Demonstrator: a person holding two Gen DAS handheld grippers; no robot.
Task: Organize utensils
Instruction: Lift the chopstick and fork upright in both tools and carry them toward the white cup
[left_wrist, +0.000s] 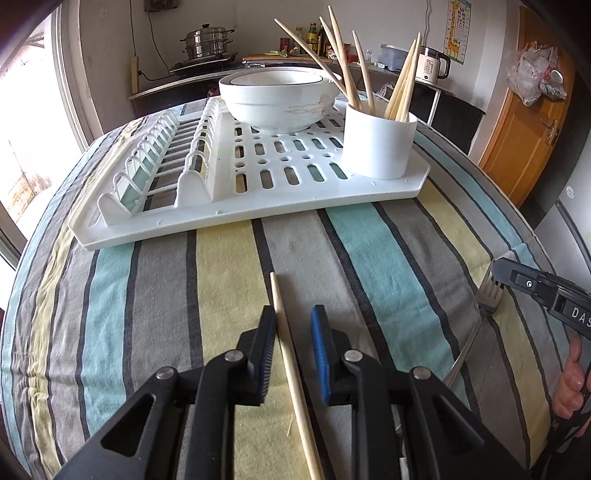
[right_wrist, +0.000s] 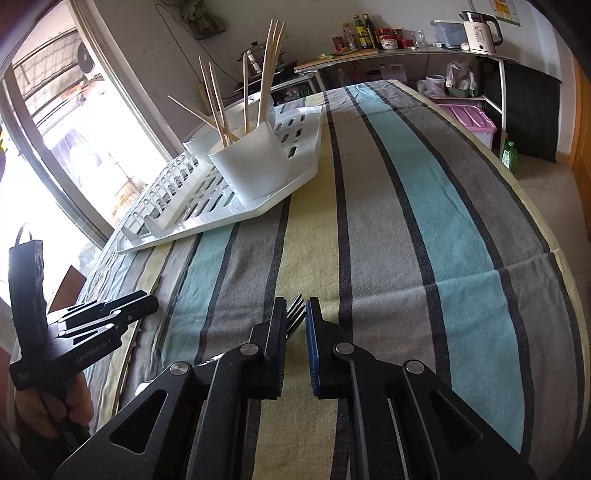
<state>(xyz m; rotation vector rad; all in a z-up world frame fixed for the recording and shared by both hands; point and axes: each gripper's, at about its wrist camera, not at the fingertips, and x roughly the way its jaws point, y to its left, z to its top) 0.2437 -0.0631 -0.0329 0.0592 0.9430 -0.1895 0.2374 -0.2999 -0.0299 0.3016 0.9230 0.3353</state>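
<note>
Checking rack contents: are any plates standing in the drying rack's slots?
No, the drying rack slots are bare; only a bowl sits there.

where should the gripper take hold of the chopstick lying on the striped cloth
Grip the chopstick near its upper end, from above, with the left gripper straddling it across its width. It is thin, round and lies flat on the tablecloth, so only its two long sides can be pinched. Holding that end leaves the rest free to drop into the white cup.

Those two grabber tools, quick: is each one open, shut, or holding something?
Left gripper: jaws apart around a chopstick, touching one pad only, not clamped.
Right gripper: jaws apart around a fork, not visibly pinched.
</note>
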